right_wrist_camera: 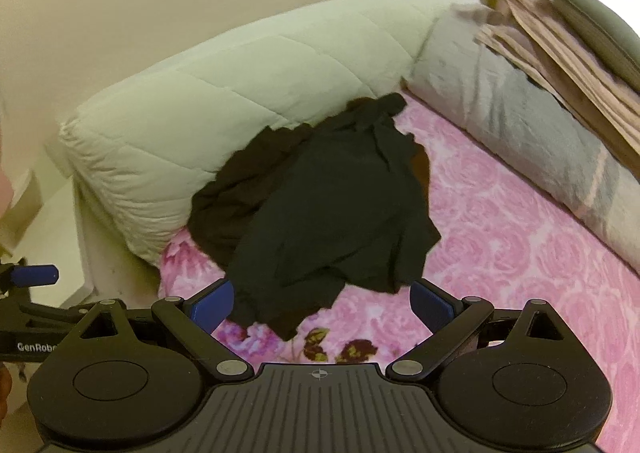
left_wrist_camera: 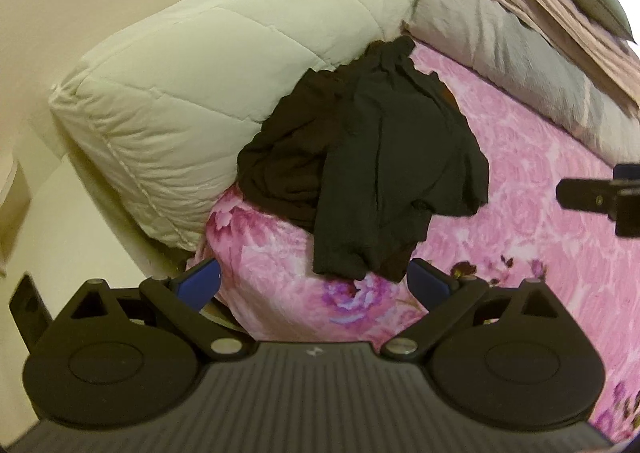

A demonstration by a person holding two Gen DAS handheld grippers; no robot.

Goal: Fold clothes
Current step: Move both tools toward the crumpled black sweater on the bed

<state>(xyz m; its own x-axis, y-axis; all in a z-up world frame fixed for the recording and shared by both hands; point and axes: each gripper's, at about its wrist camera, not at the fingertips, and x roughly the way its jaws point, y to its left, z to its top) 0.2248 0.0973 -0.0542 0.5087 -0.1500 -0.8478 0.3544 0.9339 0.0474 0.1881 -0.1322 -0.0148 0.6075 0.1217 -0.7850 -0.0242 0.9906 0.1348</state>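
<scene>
Dark clothes (left_wrist_camera: 372,157) lie in a crumpled heap on the pink floral bed cover (left_wrist_camera: 540,173), leaning against the white quilted pillow (left_wrist_camera: 224,65) on the heap's far-left side. The heap looks like at least two garments: a brownish-black one nearer the pillow, a greenish-black one draped over it toward the cameras. A folded grey blanket (right_wrist_camera: 520,121) lies well apart, on the far side of the heap from both claws. Left claw (left_wrist_camera: 314,283): jaws spread wide, empty, just short of the heap's near hem, which hangs over the bed edge. Right claw (right_wrist_camera: 322,303): also spread wide and empty, its blue pads flanking the heap's near edge; contact cannot be told. Judgement: fabric is thin, light and limp with no stiffness, so it will sag and bunch when lifted, and layers may cling and come up together. Best hold is a pinch on an edge or corner of the top garment, near hem first, to peel it off the heap. Nothing folded yet.
</scene>
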